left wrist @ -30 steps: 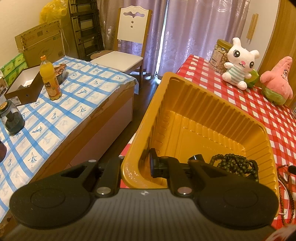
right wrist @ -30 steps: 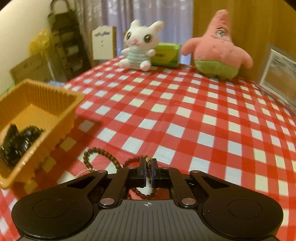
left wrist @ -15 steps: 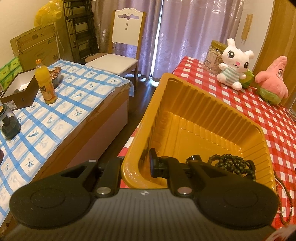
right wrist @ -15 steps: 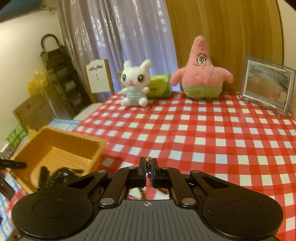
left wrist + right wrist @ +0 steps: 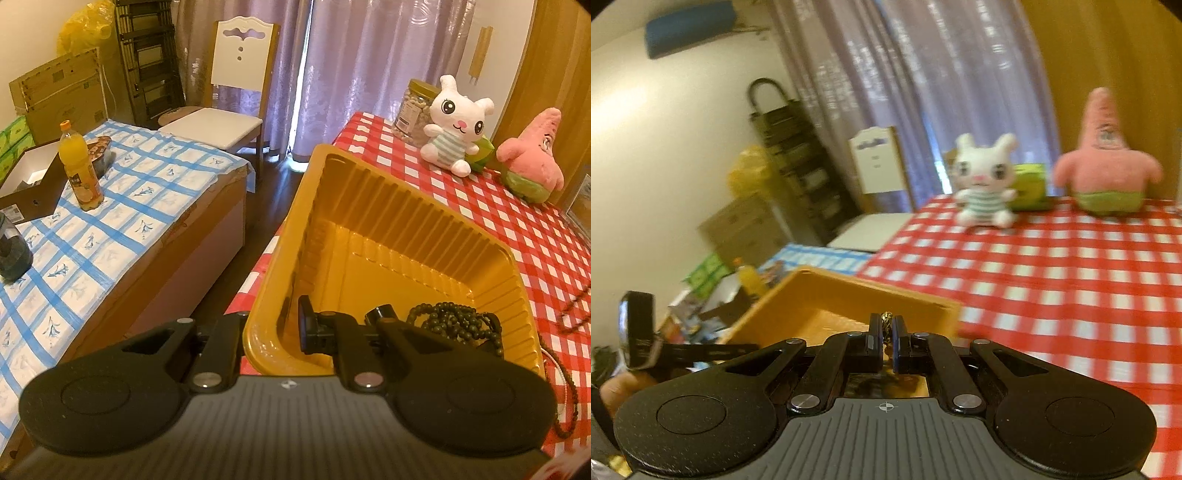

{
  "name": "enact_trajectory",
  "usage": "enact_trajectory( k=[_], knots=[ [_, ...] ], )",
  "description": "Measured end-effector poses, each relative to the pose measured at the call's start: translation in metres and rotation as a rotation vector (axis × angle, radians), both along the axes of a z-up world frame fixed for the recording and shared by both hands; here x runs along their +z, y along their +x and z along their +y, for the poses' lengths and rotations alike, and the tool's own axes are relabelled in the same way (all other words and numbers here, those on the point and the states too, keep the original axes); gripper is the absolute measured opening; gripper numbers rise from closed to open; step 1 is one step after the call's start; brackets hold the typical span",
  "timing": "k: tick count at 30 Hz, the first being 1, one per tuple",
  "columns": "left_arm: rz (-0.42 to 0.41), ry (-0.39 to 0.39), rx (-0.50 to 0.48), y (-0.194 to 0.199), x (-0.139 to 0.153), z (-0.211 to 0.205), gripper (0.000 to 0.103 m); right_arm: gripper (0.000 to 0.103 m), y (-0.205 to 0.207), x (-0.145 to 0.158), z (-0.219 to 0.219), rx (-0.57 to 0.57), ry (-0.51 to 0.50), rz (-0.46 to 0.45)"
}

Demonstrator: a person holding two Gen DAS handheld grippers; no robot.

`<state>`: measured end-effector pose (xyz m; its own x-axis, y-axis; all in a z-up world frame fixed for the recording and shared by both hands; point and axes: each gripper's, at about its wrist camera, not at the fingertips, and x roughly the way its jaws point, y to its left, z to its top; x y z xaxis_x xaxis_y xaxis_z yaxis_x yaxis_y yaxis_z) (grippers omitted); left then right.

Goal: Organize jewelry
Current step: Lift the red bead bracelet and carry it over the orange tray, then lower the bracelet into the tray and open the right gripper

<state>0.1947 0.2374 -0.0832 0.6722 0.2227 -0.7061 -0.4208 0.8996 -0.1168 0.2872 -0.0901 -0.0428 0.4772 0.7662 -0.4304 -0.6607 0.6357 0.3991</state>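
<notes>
left gripper (image 5: 273, 328) clamps the ribbed yellow tray (image 5: 424, 221) wall; right gripper (image 5: 885, 341) pinches one bead string (image 5: 886, 318); one dark bead bundle (image 5: 458, 325) inside.

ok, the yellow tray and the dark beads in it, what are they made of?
Yellow tray: looks like thin moulded plastic, semi-gloss; ribbed walls, rolled rim, soft highlights. Dark beads: small round dark green-black beads with faint shine; wood or stone, can't tell.

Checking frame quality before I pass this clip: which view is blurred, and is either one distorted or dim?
Right wrist view: motion blur smears the checked tablecloth and plush toys, though the tongs stay sharp. Left wrist view: crisp overall, the yellow tray clear, only a dangling bead string at the right edge blurred. Both: fisheye bending, dark corners, warm dim indoor light.
</notes>
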Motion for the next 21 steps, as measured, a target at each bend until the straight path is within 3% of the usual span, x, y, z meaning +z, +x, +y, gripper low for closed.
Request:
enact_trajectory(
  k=[10,19,21],
  knots=[
    [-0.013,-0.02,-0.022,-0.002,0.0,0.003,0.011,0.004,0.006,-0.018,0.078,0.109,-0.008,0.055],
    [-0.015,-0.03,-0.033,-0.002,-0.002,0.006,0.01,0.005,0.007,-0.035,0.105,0.108,-0.123,0.104],
    [-0.014,-0.031,-0.035,-0.002,-0.003,0.006,0.01,0.009,0.006,-0.037,0.107,0.112,-0.141,0.107]
  ],
)
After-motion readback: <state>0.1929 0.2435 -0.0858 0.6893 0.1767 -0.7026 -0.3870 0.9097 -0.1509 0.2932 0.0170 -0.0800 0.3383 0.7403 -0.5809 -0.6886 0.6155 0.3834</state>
